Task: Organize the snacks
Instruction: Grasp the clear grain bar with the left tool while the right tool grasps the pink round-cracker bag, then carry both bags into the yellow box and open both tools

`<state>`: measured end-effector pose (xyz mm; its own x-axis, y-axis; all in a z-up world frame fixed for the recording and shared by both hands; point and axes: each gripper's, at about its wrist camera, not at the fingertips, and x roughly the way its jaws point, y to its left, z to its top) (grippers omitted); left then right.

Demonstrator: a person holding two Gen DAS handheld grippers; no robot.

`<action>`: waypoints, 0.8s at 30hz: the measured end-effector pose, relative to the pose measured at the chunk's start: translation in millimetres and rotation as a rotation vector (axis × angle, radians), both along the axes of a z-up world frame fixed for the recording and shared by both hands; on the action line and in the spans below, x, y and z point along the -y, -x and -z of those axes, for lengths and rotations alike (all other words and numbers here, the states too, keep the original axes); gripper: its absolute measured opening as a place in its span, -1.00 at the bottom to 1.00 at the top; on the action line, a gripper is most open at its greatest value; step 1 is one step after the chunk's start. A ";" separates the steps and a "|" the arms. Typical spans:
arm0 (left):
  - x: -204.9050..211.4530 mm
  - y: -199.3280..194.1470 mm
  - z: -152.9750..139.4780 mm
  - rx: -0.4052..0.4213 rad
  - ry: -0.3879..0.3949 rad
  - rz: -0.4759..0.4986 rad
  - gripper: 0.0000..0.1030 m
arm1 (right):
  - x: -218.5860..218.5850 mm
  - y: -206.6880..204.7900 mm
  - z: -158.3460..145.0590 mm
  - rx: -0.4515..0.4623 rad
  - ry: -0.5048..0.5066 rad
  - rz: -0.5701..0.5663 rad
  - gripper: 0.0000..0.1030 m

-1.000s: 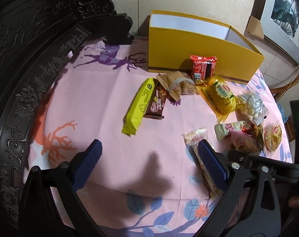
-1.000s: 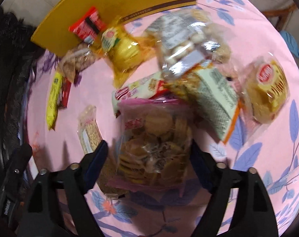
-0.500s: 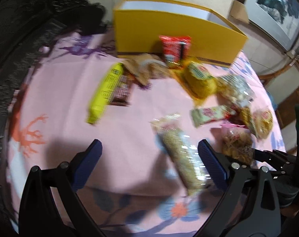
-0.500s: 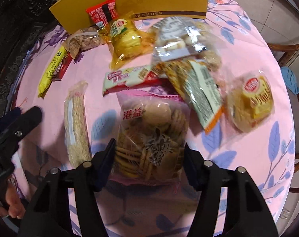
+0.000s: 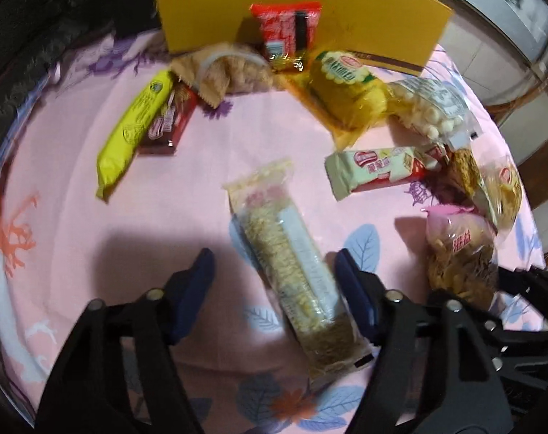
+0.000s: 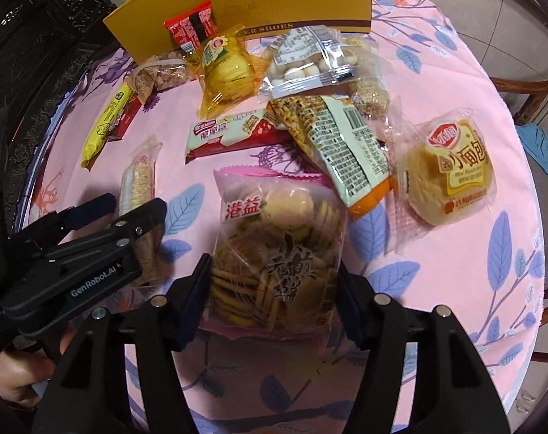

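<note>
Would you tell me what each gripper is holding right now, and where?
The right gripper clamps the cookie bag by its lower sides. The left gripper, just closing, straddles the long cracker pack without a grip.

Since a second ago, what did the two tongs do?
The left tongs came down over the long cracker pack and have been closing around it, one pad not yet touching. The right tongs closed onto the cookie bag. The yellow box and red packet stayed put.

Eleven snack packets (image 6: pixel 279 249), one yellow box (image 6: pixel 245 3)
</note>
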<state>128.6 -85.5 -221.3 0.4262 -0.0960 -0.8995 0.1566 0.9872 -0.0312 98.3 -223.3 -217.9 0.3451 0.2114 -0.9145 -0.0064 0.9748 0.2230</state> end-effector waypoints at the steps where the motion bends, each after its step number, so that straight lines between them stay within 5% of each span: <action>1: 2.2 2.5 0.4 0.011 -0.019 0.015 0.26 | 0.7 1.1 -0.3 0.003 0.007 -0.006 0.23; 4: -1.3 5.1 -2.3 0.032 -0.015 0.019 -0.10 | -2.1 3.9 -0.5 0.009 0.017 -0.005 0.23; 5: -3.9 5.4 -3.1 0.035 -0.010 0.020 -0.38 | -0.9 3.9 -0.5 0.011 0.012 -0.003 0.22; 17: -19.6 12.3 -35.4 0.123 0.032 0.017 -0.42 | -2.6 10.6 -17.1 0.049 -0.041 -0.035 0.21; 24: -31.2 -4.6 -80.0 0.230 0.070 -0.010 -0.42 | -12.2 1.5 -61.2 0.160 -0.101 -0.073 0.21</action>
